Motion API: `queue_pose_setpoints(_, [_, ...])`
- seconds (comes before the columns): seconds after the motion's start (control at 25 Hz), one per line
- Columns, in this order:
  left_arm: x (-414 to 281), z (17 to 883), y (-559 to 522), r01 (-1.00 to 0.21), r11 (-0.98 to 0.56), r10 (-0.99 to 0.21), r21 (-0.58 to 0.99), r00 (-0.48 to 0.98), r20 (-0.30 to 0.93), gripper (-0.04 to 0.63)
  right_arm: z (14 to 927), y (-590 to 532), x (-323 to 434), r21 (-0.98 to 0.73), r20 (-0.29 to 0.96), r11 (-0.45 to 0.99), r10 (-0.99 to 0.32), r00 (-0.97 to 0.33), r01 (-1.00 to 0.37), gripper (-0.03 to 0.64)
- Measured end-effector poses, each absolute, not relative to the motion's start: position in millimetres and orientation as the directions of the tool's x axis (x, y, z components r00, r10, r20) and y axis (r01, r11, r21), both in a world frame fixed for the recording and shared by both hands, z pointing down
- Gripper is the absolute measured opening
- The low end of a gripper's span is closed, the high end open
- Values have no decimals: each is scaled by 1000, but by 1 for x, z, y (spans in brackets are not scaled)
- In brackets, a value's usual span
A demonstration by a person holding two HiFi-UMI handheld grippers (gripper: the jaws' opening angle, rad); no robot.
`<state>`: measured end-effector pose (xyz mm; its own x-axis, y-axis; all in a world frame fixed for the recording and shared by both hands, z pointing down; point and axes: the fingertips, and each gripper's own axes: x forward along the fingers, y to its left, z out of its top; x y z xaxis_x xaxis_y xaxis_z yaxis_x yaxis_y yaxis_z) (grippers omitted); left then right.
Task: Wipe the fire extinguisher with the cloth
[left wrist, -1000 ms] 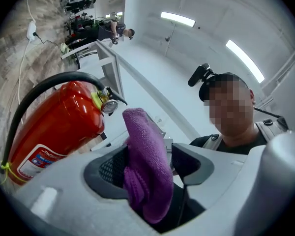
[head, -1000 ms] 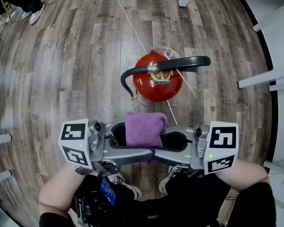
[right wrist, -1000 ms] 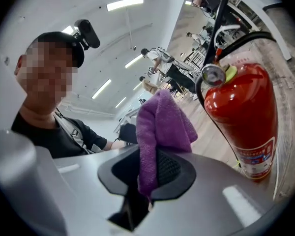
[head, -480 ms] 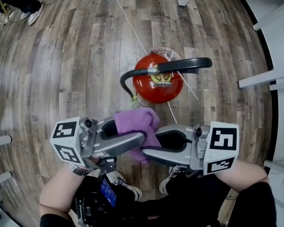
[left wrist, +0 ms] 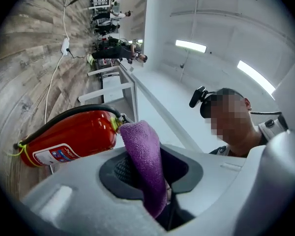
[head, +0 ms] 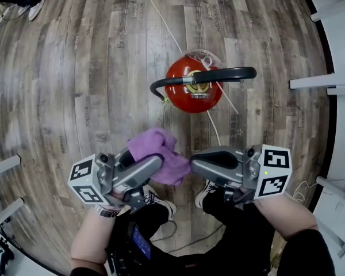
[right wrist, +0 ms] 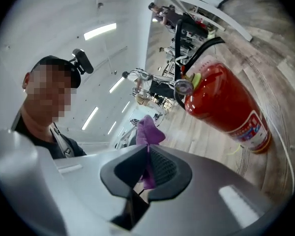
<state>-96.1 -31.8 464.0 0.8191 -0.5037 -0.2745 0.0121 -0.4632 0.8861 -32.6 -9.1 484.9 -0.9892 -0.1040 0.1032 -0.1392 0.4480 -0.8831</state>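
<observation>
- As the fire extinguisher (head: 192, 85) stands upright on the wood floor (head: 92, 68), the head view shows a purple cloth (head: 158, 151) bunched between the left gripper (head: 155, 164) and the right gripper (head: 194, 161). Both are held nearer the person, and the cloth is apart from the red tank.
- From the left gripper view, its jaws have just been closing and now clamp a thick fold of the cloth (left wrist: 143, 151), part-way shut. The extinguisher (left wrist: 73, 136) is beyond, its black hose (left wrist: 64, 118) curving along it.
- From the right gripper view, its jaws have just snapped nearly together, pinching a thin edge of the cloth (right wrist: 148, 132). The extinguisher (right wrist: 226, 107) is farther off, untouched.
</observation>
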Motion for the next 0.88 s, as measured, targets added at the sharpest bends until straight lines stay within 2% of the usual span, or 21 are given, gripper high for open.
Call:
queue_pose_setpoints(0.16, [-89,439,-9,-28,-397,-552,917,806,-214,87,458,19,-28,-910,175,369,-67,-982,-187,14])
queue_pose_setpoints(0.44, [-87,346,41,-17,-257,-500,966,858,-118,87,328,75,-34,-908,273,327,-8,-962,-260,14])
queue_pose_setpoints(0.6, [-95,259,50,-16,-267,-453,963,885,-111,87,237,85,-49,-911,260,311,-72,-963,-269,14])
queue_pose_setpoints(0.88, [-113,139,73,110,-234,-408,966,891,-201,89,110,97,-79,-909,235,292,-227,-945,-296,12])
